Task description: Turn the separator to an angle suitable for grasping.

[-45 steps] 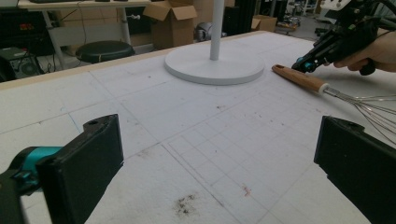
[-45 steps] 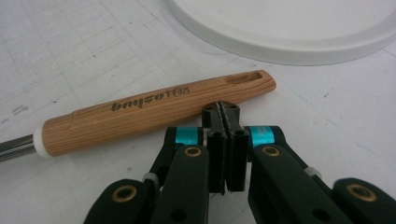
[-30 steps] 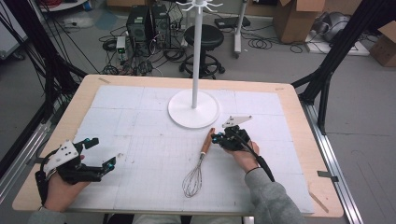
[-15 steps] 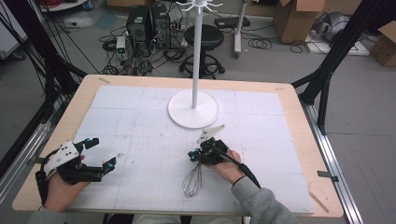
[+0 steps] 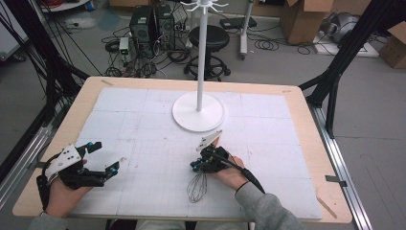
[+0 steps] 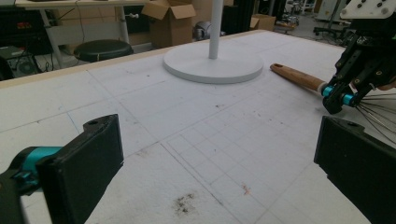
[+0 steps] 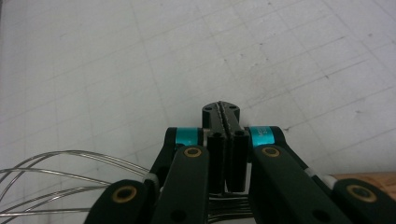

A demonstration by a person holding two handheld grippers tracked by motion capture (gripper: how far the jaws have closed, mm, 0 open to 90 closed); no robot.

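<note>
A grey concrete floor (image 5: 368,143) fills the right side and top of the high view. At upper centre stands a round black stool (image 5: 207,36), with black computer towers (image 5: 152,21) and tangled black cables (image 5: 158,60) to its left. Brown cardboard boxes (image 5: 300,19) sit at upper right. Black metal frame struts (image 5: 335,72) slant down the right; more struts (image 5: 38,62) stand at the left. Lighting is even.

Whisk (image 5: 200,179): silver wire loops, brown wooden handle with pale band just beside right gripper (image 5: 194,167) fingers; both grippers black, teal bands behind fingers, brass-coloured pivots; left gripper (image 5: 101,156) carried white plate; table (image 5: 306,191) mat was white with faint grey grid, light wood edge; stand (image 5: 198,111) beyond fingers white.
</note>
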